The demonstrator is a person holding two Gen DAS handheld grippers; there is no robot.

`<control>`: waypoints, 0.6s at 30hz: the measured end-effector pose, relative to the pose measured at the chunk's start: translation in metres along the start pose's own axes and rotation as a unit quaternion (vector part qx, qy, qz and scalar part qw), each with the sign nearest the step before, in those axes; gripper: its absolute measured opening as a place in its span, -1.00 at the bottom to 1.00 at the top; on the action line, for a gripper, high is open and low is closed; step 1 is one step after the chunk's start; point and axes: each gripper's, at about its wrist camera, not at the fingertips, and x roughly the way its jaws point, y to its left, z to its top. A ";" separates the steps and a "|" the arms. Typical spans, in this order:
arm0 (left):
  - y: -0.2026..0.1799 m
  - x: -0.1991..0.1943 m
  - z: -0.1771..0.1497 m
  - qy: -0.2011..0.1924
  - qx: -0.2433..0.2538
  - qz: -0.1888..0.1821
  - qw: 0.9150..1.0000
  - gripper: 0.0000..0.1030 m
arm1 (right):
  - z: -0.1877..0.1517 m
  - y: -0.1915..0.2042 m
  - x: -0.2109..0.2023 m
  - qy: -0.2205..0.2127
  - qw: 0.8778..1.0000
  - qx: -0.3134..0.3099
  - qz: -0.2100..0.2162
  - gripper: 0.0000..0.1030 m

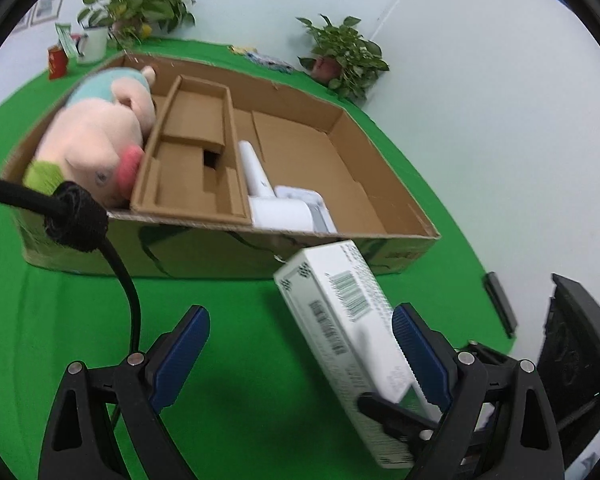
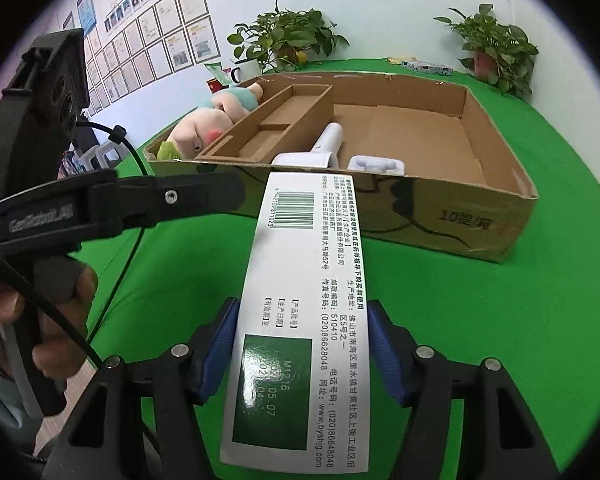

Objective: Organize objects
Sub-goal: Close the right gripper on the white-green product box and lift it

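The right gripper (image 2: 302, 348) pinches a long white carton (image 2: 300, 320) near its lower end, blue pads against both long sides, jaws having just been closing. Gripped that far back, the carton could droop or twist loose, and its far tip, at frame centre, could catch the near wall of the cardboard box (image 2: 500, 216). The left gripper (image 1: 300, 356) hangs spread and empty, the carton passing beside its right pad. The box holds a plush pig (image 1: 96, 148) at upper left, an empty cardboard divider tray (image 1: 192, 160) beside it, and a white handled device (image 1: 276, 200) lying in the wide compartment
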 end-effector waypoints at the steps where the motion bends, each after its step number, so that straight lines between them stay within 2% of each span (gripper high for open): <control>1: 0.002 0.005 -0.002 0.010 -0.005 -0.013 1.000 0.79 | -0.002 0.003 0.004 0.005 1.000 -0.005 -0.005 0.23; 2: 0.004 0.010 -0.004 0.020 -0.009 -0.023 1.000 0.79 | -0.005 0.005 0.007 0.011 1.000 -0.009 -0.005 0.25; 4: 0.009 0.020 -0.008 0.038 -0.023 -0.044 0.998 0.79 | -0.009 0.010 0.010 0.020 1.000 -0.011 0.011 0.59; 10: 0.022 0.045 -0.015 0.075 -0.062 -0.103 0.990 0.78 | -0.018 0.018 0.009 0.014 0.999 -0.029 0.008 0.61; 14: 0.026 0.058 -0.016 0.094 -0.074 -0.122 0.985 0.64 | -0.020 0.032 0.014 0.018 0.998 -0.065 -0.002 0.61; 18: 0.028 0.067 -0.016 0.107 -0.074 -0.135 0.982 0.51 | -0.019 0.036 0.019 0.019 0.997 -0.073 -0.016 0.61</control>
